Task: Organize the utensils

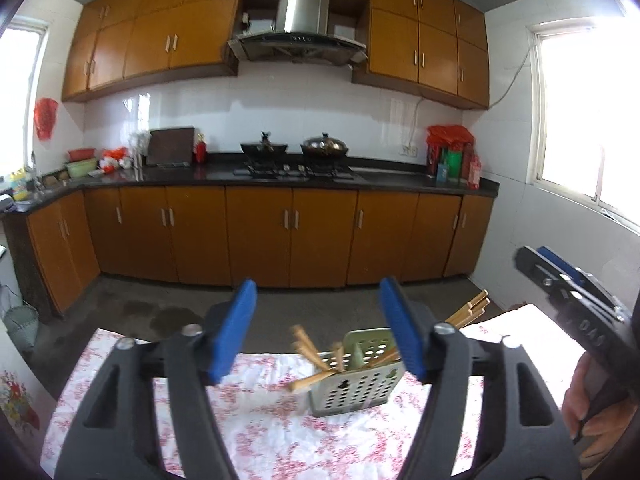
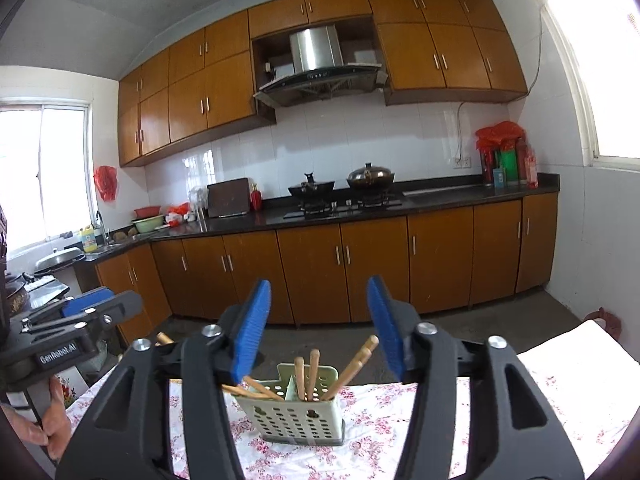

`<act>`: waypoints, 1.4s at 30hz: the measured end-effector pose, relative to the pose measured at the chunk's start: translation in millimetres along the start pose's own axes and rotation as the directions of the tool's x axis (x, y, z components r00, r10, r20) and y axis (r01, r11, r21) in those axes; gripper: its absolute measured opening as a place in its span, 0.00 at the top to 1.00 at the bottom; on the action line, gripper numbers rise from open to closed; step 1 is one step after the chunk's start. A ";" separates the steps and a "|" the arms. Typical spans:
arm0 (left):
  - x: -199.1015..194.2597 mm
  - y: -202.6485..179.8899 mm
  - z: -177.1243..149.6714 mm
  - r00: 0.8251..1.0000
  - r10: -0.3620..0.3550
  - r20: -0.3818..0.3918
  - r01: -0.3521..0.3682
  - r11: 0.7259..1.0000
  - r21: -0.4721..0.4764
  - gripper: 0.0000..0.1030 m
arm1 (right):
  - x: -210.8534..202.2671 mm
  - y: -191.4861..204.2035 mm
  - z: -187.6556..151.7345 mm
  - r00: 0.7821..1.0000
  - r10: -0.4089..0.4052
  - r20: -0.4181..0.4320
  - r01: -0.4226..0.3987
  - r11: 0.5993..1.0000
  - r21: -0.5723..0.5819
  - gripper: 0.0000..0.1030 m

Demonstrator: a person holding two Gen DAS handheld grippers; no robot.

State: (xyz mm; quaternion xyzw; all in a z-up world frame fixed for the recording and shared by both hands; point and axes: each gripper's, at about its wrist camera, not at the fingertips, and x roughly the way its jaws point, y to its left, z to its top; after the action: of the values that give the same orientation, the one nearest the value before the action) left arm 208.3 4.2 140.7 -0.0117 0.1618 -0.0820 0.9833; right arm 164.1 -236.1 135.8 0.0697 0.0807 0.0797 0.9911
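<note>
Left wrist view: bench (image 1: 260,432) under a floral cloth carries the perforated green utensil caddy (image 1: 356,384) at 6 o'clock, upright, wooden chopsticks (image 1: 308,346) leaning in its compartments. Left gripper (image 1: 320,332) hangs above the caddy, jaws released, grasping nothing. Right wrist view: right gripper (image 2: 320,328) likewise above the caddy (image 2: 300,420), jaws released.
</note>
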 end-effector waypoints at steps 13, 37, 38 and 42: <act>-112.9 -7.3 -69.0 0.969 0.197 0.152 -0.214 0.971 0.108 0.04 | -72.7 10.3 -45.3 0.993 -0.121 -0.005 0.121 0.992 -0.042 0.02; -126.7 -24.2 -201.2 0.984 0.181 0.010 -0.181 0.980 0.083 0.04 | -113.4 28.2 -173.8 0.972 -0.156 -0.178 0.142 0.986 -0.091 0.02; -124.6 -24.4 -202.9 0.984 0.180 -0.002 -0.179 0.980 0.082 0.04 | -113.6 28.9 -176.5 0.971 -0.155 -0.182 0.140 0.986 -0.091 0.02; -120.5 -22.8 -210.1 0.985 0.169 -0.033 -0.166 0.984 0.067 0.04 | -113.1 29.1 -183.7 0.966 -0.158 -0.202 0.142 0.986 -0.092 0.02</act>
State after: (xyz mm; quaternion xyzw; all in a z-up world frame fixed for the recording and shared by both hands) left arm 24.9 2.3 -19.0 0.0351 0.1784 -0.0044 0.9833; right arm 18.2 -203.7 -22.5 0.0167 0.1863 0.0143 0.9823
